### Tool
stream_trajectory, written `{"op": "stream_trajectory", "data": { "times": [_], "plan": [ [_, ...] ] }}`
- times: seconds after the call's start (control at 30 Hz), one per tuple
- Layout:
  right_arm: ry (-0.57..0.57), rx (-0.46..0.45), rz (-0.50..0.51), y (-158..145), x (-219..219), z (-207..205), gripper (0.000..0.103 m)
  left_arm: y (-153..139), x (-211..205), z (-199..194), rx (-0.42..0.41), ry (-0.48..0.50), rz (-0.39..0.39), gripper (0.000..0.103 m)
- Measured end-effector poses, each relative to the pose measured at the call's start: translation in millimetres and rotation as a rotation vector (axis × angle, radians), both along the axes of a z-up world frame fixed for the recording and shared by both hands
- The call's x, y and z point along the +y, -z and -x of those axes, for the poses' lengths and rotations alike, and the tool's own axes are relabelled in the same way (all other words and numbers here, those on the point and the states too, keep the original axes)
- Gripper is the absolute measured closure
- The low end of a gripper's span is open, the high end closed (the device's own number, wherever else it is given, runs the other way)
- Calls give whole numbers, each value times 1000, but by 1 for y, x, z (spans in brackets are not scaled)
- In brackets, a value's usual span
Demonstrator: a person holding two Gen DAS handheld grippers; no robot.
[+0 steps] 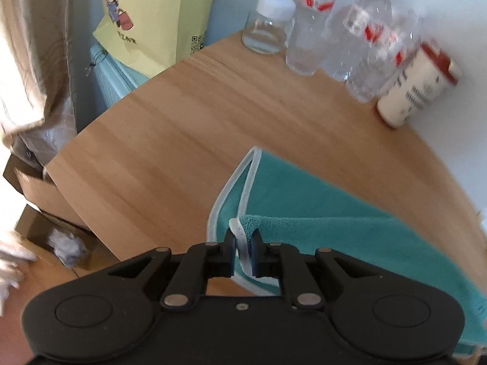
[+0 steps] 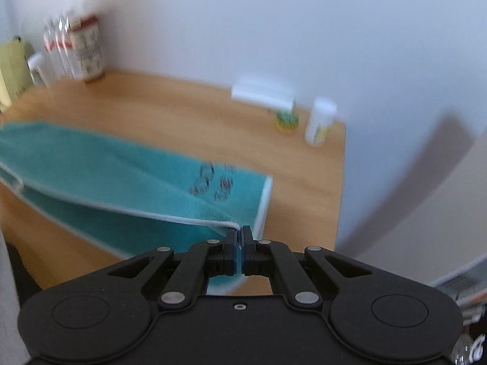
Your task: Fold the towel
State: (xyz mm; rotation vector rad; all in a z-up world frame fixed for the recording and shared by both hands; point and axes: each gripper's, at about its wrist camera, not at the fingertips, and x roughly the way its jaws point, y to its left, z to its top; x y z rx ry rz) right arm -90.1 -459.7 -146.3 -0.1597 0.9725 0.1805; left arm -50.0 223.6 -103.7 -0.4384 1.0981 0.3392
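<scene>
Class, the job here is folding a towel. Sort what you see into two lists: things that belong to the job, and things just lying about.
Belongs to the job:
- towel
- left claw, shut on towel edge
- right claw, shut on towel edge
- table

Lying about:
- water bottles
- glass jar
- paper bag
- white tub

One teal towel (image 1: 319,200) lies on one wooden counter (image 1: 170,140). Two black claws appear, one per view: the left claw (image 1: 243,240) and the right claw (image 2: 240,237).

At the counter's far left corner stand three clear plastic water bottles with red labels (image 1: 310,24), (image 1: 362,39), (image 1: 386,64). Beside them is one glass jar with a white lid (image 1: 268,24) and one cream canister with a red lid (image 1: 417,88).

At the far right end are one white box (image 2: 263,94), one small yellow-green item (image 2: 286,120), too blurred to identify, and one white bottle (image 2: 319,121).

Off the counter's left edge: one pale yellow paper bag (image 1: 152,15) and two brown cardboard boxes (image 1: 33,188), (image 1: 61,243).
</scene>
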Motion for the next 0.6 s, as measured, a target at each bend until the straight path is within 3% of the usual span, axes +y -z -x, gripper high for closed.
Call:
{"op": "stream_trajectory", "data": {
  "times": [0.13, 0.43, 0.47, 0.57, 0.6],
  "plan": [
    [-2, 45, 23, 24, 2, 3, 101, 11, -6, -1, 20, 36, -49, 94],
    [-64, 63, 106, 37, 12, 4, 98, 17, -5, -6, 42, 83, -83, 87],
    [-75, 72, 104, 37, 13, 5, 96, 16, -5, -6, 49, 87, -89, 82],
    [-122, 82, 159, 35, 16, 11, 71, 13, 1, -3, 61, 57, -117, 61],
    [-135, 90, 165, 33, 15, 14, 71, 11, 1, -3, 59, 49, -122, 61]
  ]
}}
